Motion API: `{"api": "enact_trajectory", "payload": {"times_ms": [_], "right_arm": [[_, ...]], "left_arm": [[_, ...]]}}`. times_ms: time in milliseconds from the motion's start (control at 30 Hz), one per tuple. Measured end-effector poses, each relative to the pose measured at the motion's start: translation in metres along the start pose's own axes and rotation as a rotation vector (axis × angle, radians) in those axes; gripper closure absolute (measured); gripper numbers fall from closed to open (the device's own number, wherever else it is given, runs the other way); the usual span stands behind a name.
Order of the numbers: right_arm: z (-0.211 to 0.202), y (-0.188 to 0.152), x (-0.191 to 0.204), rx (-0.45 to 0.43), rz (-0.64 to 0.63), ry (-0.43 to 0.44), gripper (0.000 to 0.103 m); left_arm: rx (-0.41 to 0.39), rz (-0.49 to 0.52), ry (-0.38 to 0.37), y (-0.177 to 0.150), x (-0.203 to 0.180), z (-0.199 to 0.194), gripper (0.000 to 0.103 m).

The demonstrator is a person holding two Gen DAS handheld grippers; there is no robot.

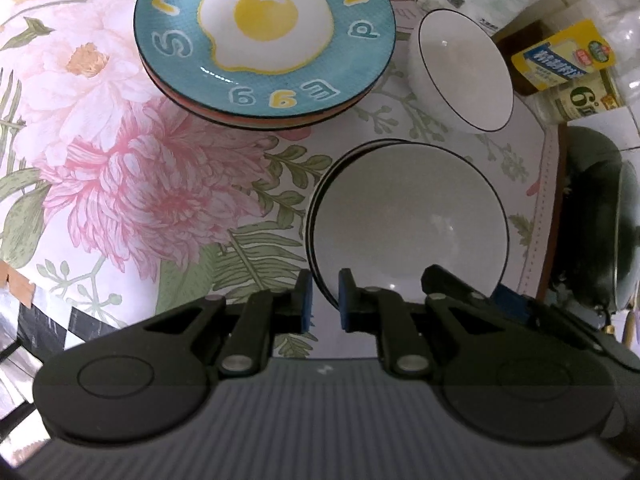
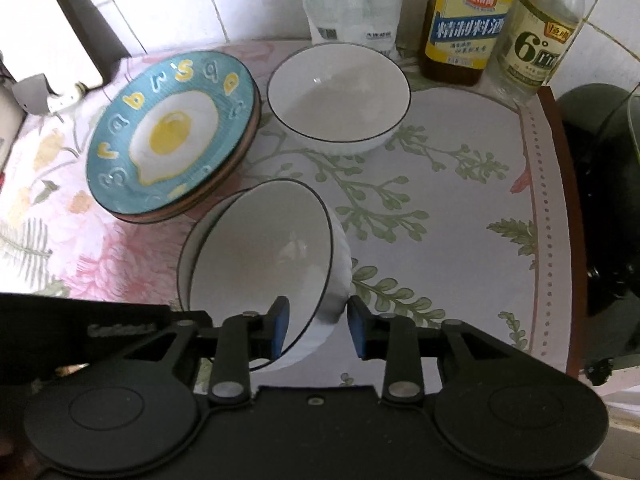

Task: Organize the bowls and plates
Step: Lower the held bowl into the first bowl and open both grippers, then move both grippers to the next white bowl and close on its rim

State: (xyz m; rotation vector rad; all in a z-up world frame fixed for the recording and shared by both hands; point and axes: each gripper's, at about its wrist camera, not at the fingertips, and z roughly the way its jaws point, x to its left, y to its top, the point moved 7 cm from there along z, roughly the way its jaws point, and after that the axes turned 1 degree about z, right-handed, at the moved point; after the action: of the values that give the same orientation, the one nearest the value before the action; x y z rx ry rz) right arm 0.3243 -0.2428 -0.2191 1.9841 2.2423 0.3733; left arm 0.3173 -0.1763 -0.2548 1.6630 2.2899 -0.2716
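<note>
A stack of white bowls with black rims [image 1: 408, 224] sits on the floral tablecloth, tilted in the right wrist view [image 2: 260, 248]. My left gripper [image 1: 325, 300] has its blue pads on either side of the near rim, with a small gap showing. My right gripper [image 2: 318, 328] is open, its pads astride the rim and wall of the top bowl. A single white bowl [image 1: 464, 72] [image 2: 340, 96] stands further back. A stack of plates topped by a blue fried-egg plate [image 1: 264, 40] [image 2: 172, 136] lies to the left.
Bottles of cooking wine [image 2: 464, 20] and vinegar [image 2: 540, 36] and a white bag [image 2: 352, 0] stand at the back by the tiled wall. A dark pot [image 1: 600, 216] sits beyond the table's right edge [image 2: 560, 208].
</note>
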Motion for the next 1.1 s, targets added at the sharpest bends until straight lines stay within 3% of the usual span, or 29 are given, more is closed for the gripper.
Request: {"api": "enact_trajectory", "payload": {"times_ms": [267, 500, 633, 733, 933, 1100], "right_arm": [[-0.026, 0.007, -0.012, -0.068, -0.002, 0.087, 0.065], [-0.058, 0.031, -0.046, -0.167, 0.065, 0.194, 0.065], [-0.067, 0.044, -0.063, -0.214, 0.078, 0.245, 0.065], [-0.07, 0.056, -0.072, -0.25, 0.062, 0.265, 0.065], [-0.054, 0.081, -0.08, -0.299, 0.007, 0.273, 0.062], [-0.015, 0.094, -0.087, -0.267, 0.028, 0.259, 0.062]], "left_arm": [[-0.001, 0.073, -0.023, 0.002, -0.006, -0.027, 0.09], [-0.101, 0.2, -0.028, 0.017, -0.027, -0.077, 0.088], [-0.207, 0.268, -0.027, 0.031, -0.044, -0.1, 0.085], [-0.274, 0.304, -0.074, 0.041, -0.06, -0.11, 0.083], [-0.387, 0.421, -0.062, 0.071, -0.088, -0.099, 0.077], [-0.398, 0.515, -0.018, 0.098, -0.096, -0.072, 0.076]]}}
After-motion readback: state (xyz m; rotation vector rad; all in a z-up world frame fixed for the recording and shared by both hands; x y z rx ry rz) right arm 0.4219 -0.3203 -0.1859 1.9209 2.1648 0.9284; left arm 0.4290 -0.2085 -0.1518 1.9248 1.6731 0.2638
